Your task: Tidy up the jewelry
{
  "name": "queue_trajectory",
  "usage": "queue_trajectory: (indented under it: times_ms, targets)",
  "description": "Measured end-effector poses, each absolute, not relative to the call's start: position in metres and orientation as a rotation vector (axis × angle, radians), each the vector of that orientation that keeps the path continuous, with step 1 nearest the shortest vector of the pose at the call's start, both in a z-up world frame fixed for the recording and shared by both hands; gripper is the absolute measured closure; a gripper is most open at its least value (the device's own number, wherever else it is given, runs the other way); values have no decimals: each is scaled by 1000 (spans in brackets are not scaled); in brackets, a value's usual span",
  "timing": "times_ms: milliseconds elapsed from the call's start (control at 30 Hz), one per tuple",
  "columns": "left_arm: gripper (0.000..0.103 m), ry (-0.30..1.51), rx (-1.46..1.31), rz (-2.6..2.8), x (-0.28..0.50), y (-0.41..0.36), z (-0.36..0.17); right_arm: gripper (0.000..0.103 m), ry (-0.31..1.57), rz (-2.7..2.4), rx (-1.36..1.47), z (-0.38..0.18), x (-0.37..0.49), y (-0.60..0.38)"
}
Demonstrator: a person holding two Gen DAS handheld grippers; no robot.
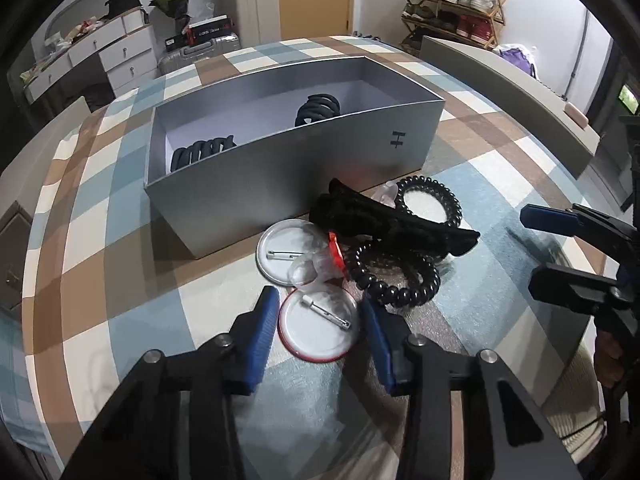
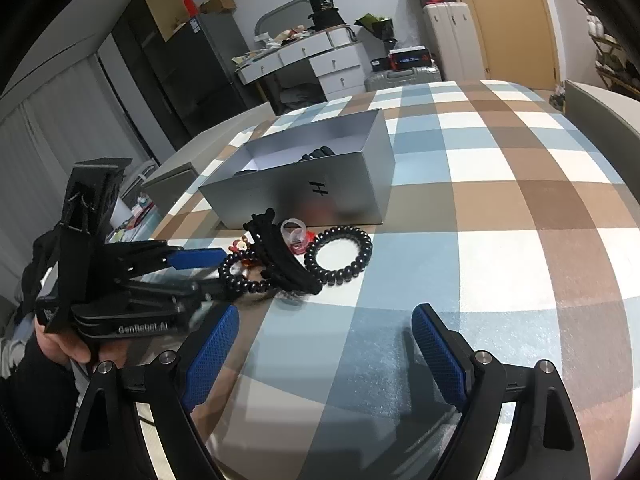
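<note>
A grey open box (image 1: 288,168) stands on the checked tablecloth with two black hair ties (image 1: 318,108) inside; it also shows in the right wrist view (image 2: 304,184). In front of it lies a pile: two white pin badges face down (image 1: 318,328), a black hair claw (image 1: 384,220), two black spiral hair ties (image 1: 432,200) and a small clear-and-red piece (image 1: 324,260). My left gripper (image 1: 320,312) is open, its blue pads on either side of the nearer badge. My right gripper (image 2: 326,328) is open and empty, to the right of the pile (image 2: 280,256).
A grey chair back (image 1: 508,92) stands at the table's far right edge. Beyond the table are white drawers (image 1: 116,56), suitcases (image 1: 252,4) and a shoe rack (image 1: 452,0). Bare tablecloth (image 2: 500,240) stretches right of the pile.
</note>
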State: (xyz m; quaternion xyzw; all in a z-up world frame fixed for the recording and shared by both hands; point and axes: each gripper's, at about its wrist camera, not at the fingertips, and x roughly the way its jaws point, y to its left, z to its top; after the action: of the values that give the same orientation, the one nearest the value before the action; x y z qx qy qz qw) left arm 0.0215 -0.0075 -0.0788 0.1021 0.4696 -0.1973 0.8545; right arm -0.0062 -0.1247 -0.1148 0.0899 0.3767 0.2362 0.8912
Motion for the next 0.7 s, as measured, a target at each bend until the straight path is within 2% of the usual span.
queue_trajectory:
  times_ms: [433, 700]
  targets:
    - [66, 1000, 223, -421, 8, -8, -79, 14, 773, 493, 173, -109, -6, -121]
    - [66, 941, 150, -394, 0, 11, -66, 14, 760, 527, 185, -101, 4, -117]
